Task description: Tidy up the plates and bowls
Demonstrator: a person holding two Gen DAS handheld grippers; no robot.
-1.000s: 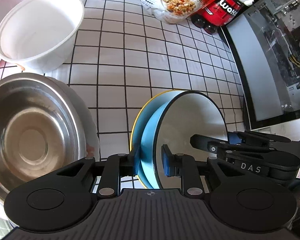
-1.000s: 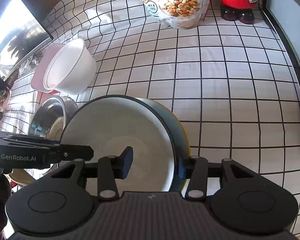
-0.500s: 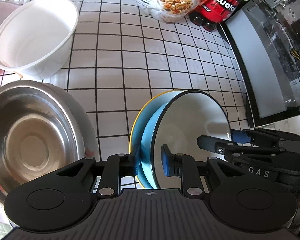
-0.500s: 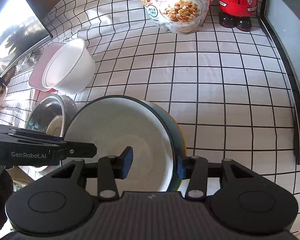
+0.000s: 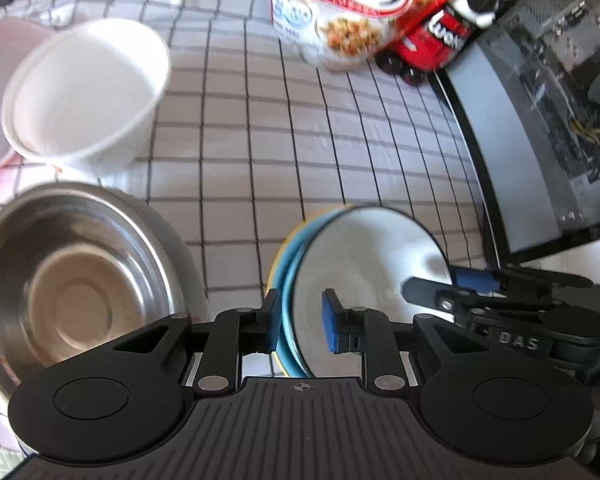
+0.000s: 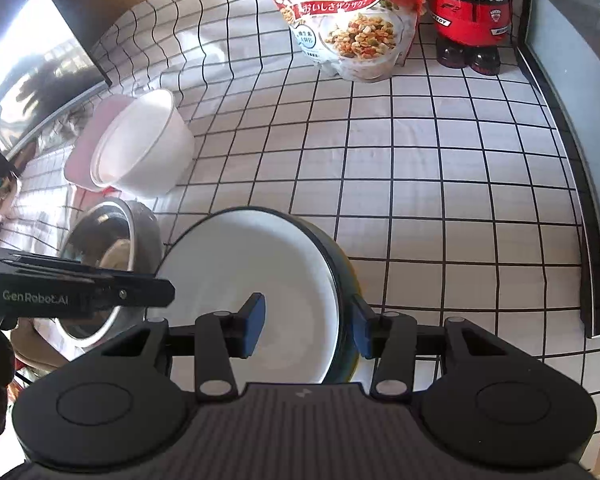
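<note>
The blue bowl (image 5: pixel 364 264) is straddled at its rim by both tools, left tool (image 5: pixel 300 322) and right tool (image 6: pixel 308 326), each partly open with pads not clearly touching. Left of the blue bowl a steel bowl (image 5: pixel 72 280) is seen on the checkered desk (image 6: pixel 440 200), a white bowl (image 5: pixel 88 92) behind it.

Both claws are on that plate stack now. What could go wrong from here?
1. The stack is tilted; each claw, left and right, straddles only a rim, so a plate may slide off.
2. The steel bowl sits close on the left; swinging the stack that way could knock it.
3. The left view is blurred, so its grip is hard to judge.
</note>
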